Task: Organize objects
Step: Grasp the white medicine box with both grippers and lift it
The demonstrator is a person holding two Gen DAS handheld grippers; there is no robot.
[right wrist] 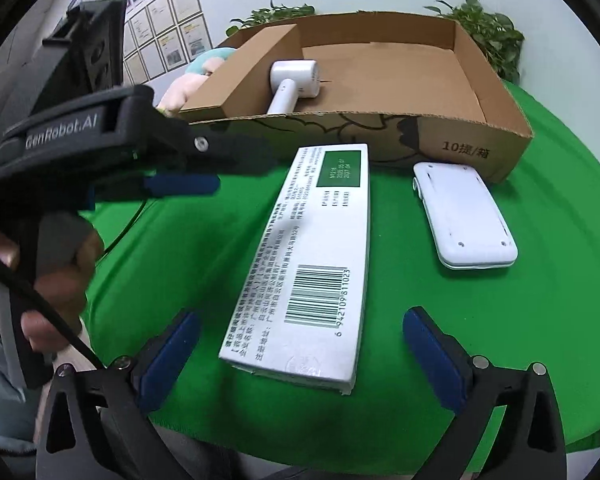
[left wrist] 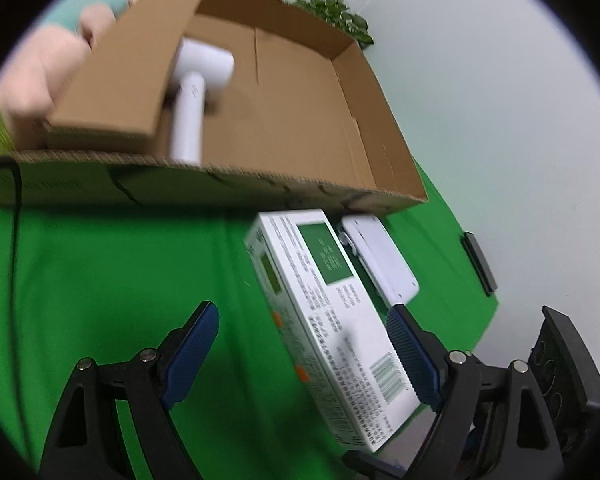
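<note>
Right wrist view: right gripper (right wrist: 302, 350) jaws spread, straddling white carton (right wrist: 304, 256) on green counter (right wrist: 480, 320). Left gripper (left wrist: 300, 352) jaws released too, holding nothing.

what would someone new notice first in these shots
A long white printed box lies flat on the bright green cloth, right in front of the right gripper, whose jaws stand open. Behind it sits an open cardboard tray holding a white hammer-shaped device, with a flat white gadget beside the box.
</note>
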